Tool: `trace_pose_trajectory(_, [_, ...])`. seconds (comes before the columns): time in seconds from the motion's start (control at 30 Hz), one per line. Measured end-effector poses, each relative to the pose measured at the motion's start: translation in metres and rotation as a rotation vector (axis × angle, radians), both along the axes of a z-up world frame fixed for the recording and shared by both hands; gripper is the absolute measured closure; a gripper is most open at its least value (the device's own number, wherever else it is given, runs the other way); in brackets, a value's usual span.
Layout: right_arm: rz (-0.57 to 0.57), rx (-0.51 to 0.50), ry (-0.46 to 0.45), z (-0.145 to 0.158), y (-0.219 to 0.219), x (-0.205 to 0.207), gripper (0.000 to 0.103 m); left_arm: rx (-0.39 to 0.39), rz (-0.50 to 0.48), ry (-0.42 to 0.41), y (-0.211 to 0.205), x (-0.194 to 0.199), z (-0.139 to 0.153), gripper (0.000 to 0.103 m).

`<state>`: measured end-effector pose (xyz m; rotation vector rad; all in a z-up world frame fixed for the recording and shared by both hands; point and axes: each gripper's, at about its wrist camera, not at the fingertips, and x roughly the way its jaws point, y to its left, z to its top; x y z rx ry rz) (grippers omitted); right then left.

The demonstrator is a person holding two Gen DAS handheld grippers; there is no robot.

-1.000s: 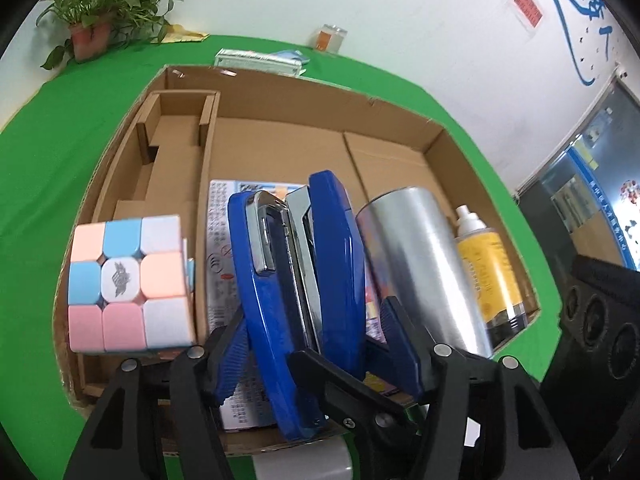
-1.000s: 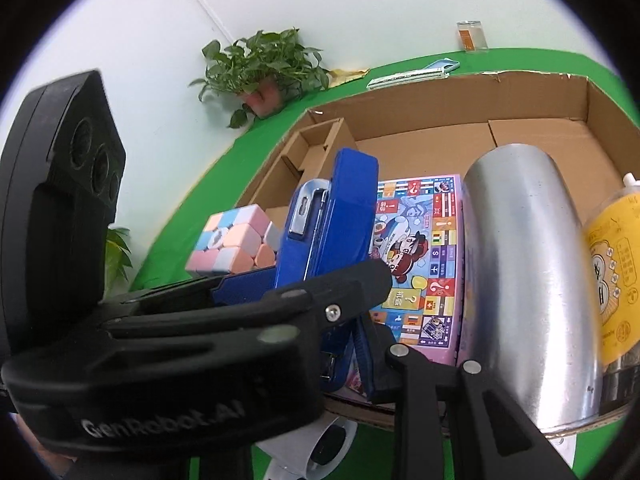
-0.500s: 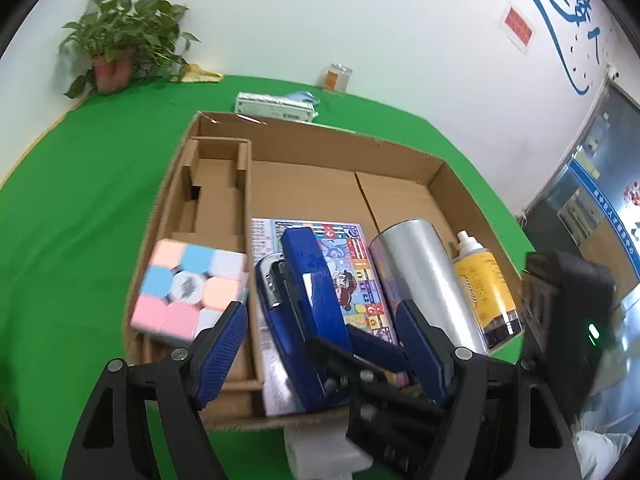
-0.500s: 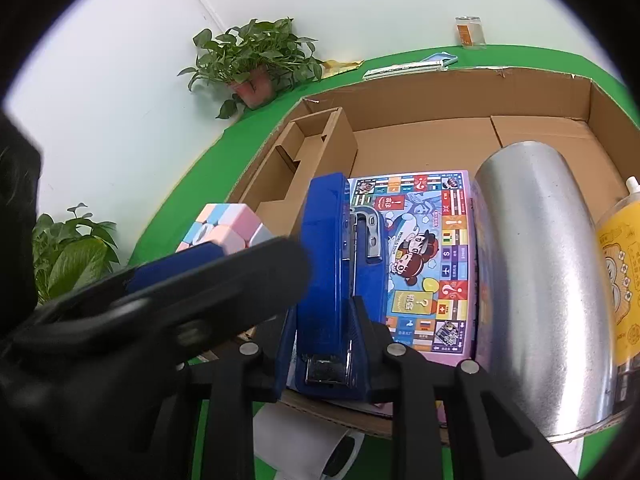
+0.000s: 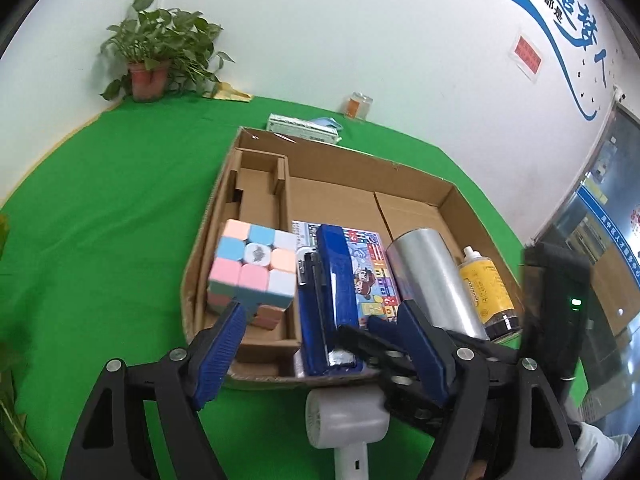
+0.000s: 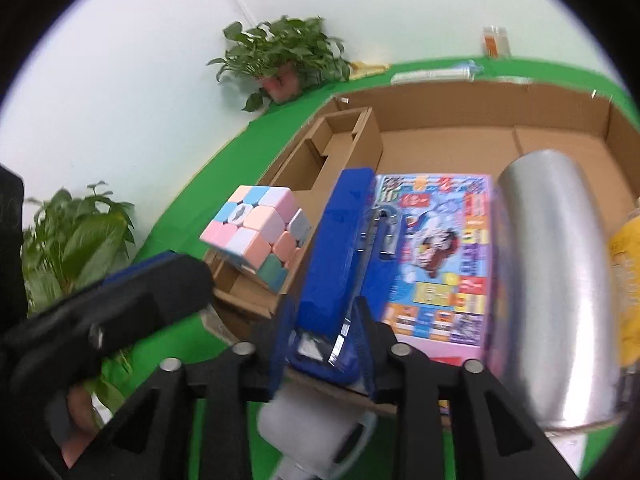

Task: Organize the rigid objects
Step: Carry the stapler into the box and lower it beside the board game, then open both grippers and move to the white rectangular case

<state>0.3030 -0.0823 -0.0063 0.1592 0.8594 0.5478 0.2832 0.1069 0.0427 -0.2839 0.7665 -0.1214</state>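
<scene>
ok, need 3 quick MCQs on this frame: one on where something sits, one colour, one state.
1. Where does the puzzle cube sit?
A. in the narrow left compartment of the cardboard box
B. on the green cloth outside the box
C. on top of the silver cylinder

2. What colour is the stapler?
A. red
B. blue
C. yellow

3. How does the left gripper stand?
A. shut on the cube
B. shut on the stapler
C. open, holding nothing

Key: 1 A, the cube rests inside the divided strip along the box's left wall. 2 B, its body is plain blue in both views. 3 C, its fingers stand wide apart with no pad on anything. The right gripper straddles the stapler's near end, and its jaws have just been opening.
</scene>
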Motion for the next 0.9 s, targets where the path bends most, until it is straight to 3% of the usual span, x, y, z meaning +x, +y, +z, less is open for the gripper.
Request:
trace_pose_trajectory(0.03, [-0.011, -0.009, -0.028, 0.005, -0.005, -0.007, 0.051, 0.005, 0.005, -0.008, 0.001, -0.006, 0.000, 0.026])
trace_pose_trajectory(0.1, [-0.015, -0.006, -0.096, 0.017, -0.015, -0.024, 0.017, 0.035, 0.032, -0.044, 0.001, -0.021, -0.002, 0.021])
trace_pose_trajectory(0.17, [-0.029, -0.064, -0.213, 0.032, -0.024, -0.049, 0.015, 0.045, 0.068, -0.104, 0.001, -0.035, -0.001, 0.002])
trace_pose_trajectory(0.27, [-0.073, -0.178, -0.307, 0.039, -0.032, -0.075, 0.000, 0.065, 0.141, -0.212, -0.003, -0.061, -0.001, 0.001])
trace_pose_trajectory(0.4, [-0.097, -0.218, -0.296, 0.036, -0.045, -0.091, 0.000, 0.081, 0.147, -0.202, -0.015, -0.073, -0.006, 0.001])
trace_pose_trajectory(0.6, [-0.137, -0.200, -0.283, 0.033, -0.070, -0.106, 0.000, 0.103, 0.077, -0.175, -0.046, -0.078, -0.014, 0.003])
trace_pose_trajectory(0.63, [-0.138, -0.196, -0.283, 0.032, -0.074, -0.108, 0.000, 0.099, 0.066, -0.168, -0.050, -0.078, -0.016, 0.022])
trace_pose_trajectory(0.67, [-0.138, -0.186, -0.279, 0.030, -0.080, -0.111, 0.002, 0.088, 0.046, -0.156, -0.054, -0.076, -0.019, 0.056])
trace_pose_trajectory(0.73, [-0.141, -0.160, -0.264, 0.027, -0.095, -0.116, 0.010, 0.059, -0.010, -0.094, -0.062, -0.075, -0.028, 0.080])
trace_pose_trajectory(0.77, [-0.153, -0.160, -0.254, 0.024, -0.102, -0.118, 0.011, 0.055, -0.017, -0.085, -0.064, -0.075, -0.031, 0.080])
trace_pose_trajectory(0.8, [-0.160, -0.158, -0.239, 0.020, -0.110, -0.119, 0.011, 0.048, -0.025, -0.082, -0.068, -0.078, -0.035, 0.076])
trace_pose_trajectory(0.83, [-0.152, -0.155, -0.229, 0.015, -0.115, -0.119, 0.009, 0.041, -0.036, -0.074, -0.071, -0.079, -0.037, 0.053])
trace_pose_trajectory(0.87, [-0.144, -0.176, -0.206, 0.007, -0.119, -0.118, 0.009, 0.036, -0.033, -0.056, -0.074, -0.079, -0.040, 0.007])
trace_pose_trajectory(0.9, [-0.136, -0.193, -0.189, 0.001, -0.123, -0.117, 0.009, 0.030, -0.007, -0.046, -0.076, -0.081, -0.042, 0.002])
